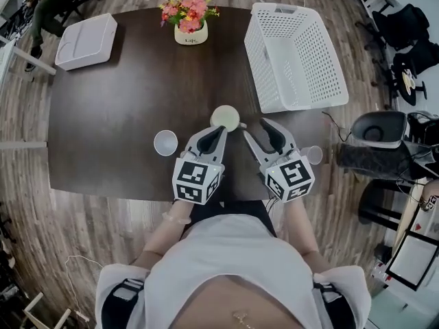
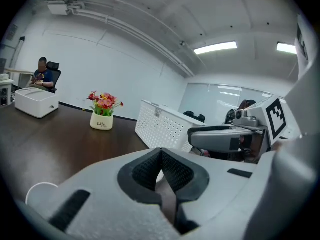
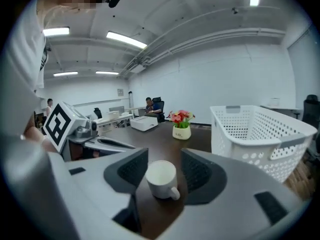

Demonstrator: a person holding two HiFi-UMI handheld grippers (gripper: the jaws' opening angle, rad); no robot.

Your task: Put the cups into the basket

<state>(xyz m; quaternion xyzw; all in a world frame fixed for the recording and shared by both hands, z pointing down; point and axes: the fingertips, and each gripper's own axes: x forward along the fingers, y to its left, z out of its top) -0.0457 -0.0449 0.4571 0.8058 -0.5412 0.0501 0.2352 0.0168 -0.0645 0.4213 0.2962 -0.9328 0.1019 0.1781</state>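
Observation:
Three white cups stand on the dark table point(image 1: 123, 115). The middle cup point(image 1: 225, 118) sits just ahead of both grippers' tips. In the right gripper view this cup point(image 3: 162, 179) shows between the spread jaws of my right gripper point(image 3: 164, 154), handle toward me, and neither pad touches it. My right gripper point(image 1: 255, 127) is open. My left gripper point(image 1: 221, 130) is shut with nothing in it, its pads meeting at the tip point(image 2: 161, 151). A second cup point(image 1: 165, 143) stands to its left, with its rim point(image 2: 42, 190) low in the left gripper view. The third cup point(image 1: 313, 155) is near the table's right edge. The white basket point(image 1: 295, 57) stands at the far right.
A flower pot point(image 1: 191, 19) stands at the table's far middle and a white box point(image 1: 87, 41) at the far left corner. Black office chairs point(image 1: 401, 26) and a bin point(image 1: 377, 129) crowd the floor to the right. A person sits beyond the far left corner point(image 2: 44, 76).

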